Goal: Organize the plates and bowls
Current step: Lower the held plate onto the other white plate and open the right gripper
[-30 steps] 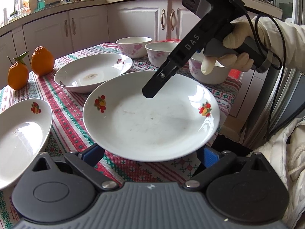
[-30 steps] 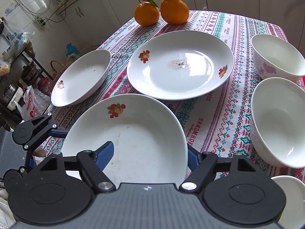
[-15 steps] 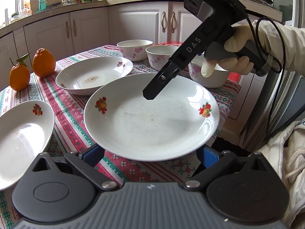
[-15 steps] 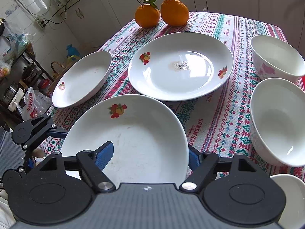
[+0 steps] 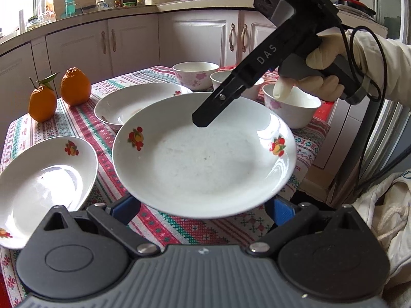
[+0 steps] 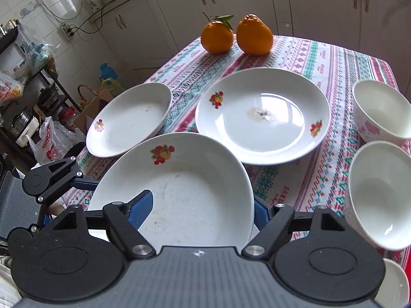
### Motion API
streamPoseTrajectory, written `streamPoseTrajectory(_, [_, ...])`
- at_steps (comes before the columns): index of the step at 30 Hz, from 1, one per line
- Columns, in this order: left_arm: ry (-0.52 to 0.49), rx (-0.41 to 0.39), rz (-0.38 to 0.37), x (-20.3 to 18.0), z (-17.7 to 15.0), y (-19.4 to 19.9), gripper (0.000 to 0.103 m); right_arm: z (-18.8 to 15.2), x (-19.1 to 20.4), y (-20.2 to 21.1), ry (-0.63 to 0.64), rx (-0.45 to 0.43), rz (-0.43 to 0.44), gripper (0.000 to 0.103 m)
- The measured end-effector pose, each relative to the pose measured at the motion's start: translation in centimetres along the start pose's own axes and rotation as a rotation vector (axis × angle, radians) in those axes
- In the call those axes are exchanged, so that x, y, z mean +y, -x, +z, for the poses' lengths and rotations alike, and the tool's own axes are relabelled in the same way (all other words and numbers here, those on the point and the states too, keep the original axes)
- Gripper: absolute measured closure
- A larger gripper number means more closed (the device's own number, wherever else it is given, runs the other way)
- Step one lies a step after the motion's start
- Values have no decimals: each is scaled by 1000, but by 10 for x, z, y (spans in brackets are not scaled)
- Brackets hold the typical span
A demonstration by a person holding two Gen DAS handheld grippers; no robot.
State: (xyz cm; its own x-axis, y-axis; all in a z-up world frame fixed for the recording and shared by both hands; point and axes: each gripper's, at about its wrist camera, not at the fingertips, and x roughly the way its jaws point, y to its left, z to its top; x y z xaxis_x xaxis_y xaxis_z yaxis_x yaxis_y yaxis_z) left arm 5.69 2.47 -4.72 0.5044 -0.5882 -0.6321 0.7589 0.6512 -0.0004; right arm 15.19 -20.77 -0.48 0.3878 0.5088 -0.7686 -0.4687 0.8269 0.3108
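A white plate with fruit prints is lifted above the tablecloth. My right gripper is shut on its rim, one blue pad above and one below; its finger reaches over the plate's far edge in the left wrist view. My left gripper is open, its blue pads spread wide under the plate's near edge. The held plate also fills the right wrist view. Two more plates lie on the table: a large one and a smaller one. Three white bowls stand at the table's end.
Two oranges sit at the far corner of the patterned tablecloth. White kitchen cabinets stand behind the table. Bags and a cluttered rack lie beyond the table edge.
The held plate has risen and tilted up from the table. Both cameras have lifted with it, so the other plates look lower and further off.
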Motion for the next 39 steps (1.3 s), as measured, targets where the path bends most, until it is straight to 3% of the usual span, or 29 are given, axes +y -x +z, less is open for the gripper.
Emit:
streamPoseTrajectory(11, [56, -24, 95, 35, -3, 32, 1, 48, 37, -29, 107, 2, 49, 20])
streamPoseTrajectory(22, [131, -6, 214, 81, -23, 60, 1, 96, 79, -88, 209, 44, 130, 20])
streamPoseTrajectory(39, [196, -6, 237, 113, -30, 60, 1, 120, 87, -133, 213, 85, 141, 20])
